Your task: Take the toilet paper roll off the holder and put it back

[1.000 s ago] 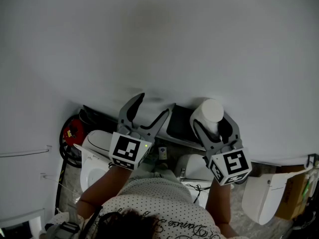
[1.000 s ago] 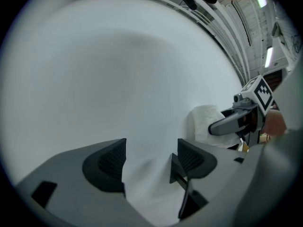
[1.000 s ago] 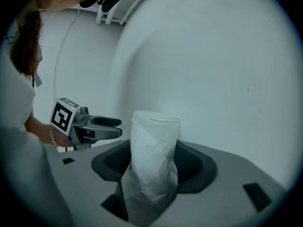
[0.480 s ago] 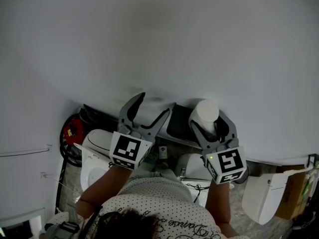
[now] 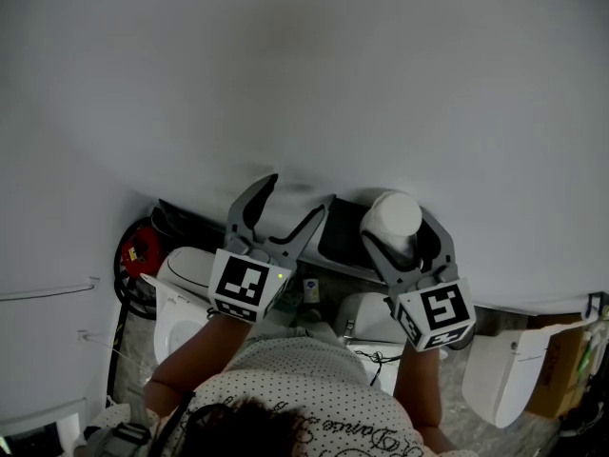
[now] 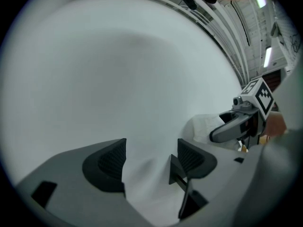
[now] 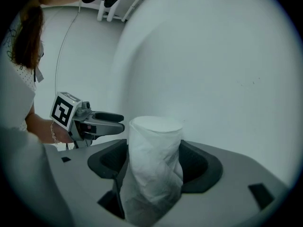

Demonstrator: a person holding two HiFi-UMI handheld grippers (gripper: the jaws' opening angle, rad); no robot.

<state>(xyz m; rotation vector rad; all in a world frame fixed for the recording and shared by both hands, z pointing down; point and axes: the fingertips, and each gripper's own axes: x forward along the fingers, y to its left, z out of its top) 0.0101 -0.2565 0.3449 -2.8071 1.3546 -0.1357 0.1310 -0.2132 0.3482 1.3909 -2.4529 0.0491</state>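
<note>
Little has shifted in the head view: the right gripper [image 5: 400, 228] and the roll [image 5: 393, 213] sit a touch left of where they were a second ago, at centre right of the frame. The left gripper [image 5: 298, 193] has not moved.

As for progress, the roll is upright between the right jaws, close to the white wall [image 5: 285, 65]. Its lower end is hidden behind the gripper body, and no holder can be made out in any view. So I cannot tell whether the roll is seated on anything. Since the grip is easing, my guess is that this is a release, most likely the putting-back end of the task. Clearing the gripper would then be what remains.

The right jaws are opening, already wide, with the roll filling the gap. In the right gripper view the pads [image 7: 196, 167] look to be against its crumpled sides. The left jaws are spread with only bare wall between them, touching nothing, at centre left of the head view.
</note>
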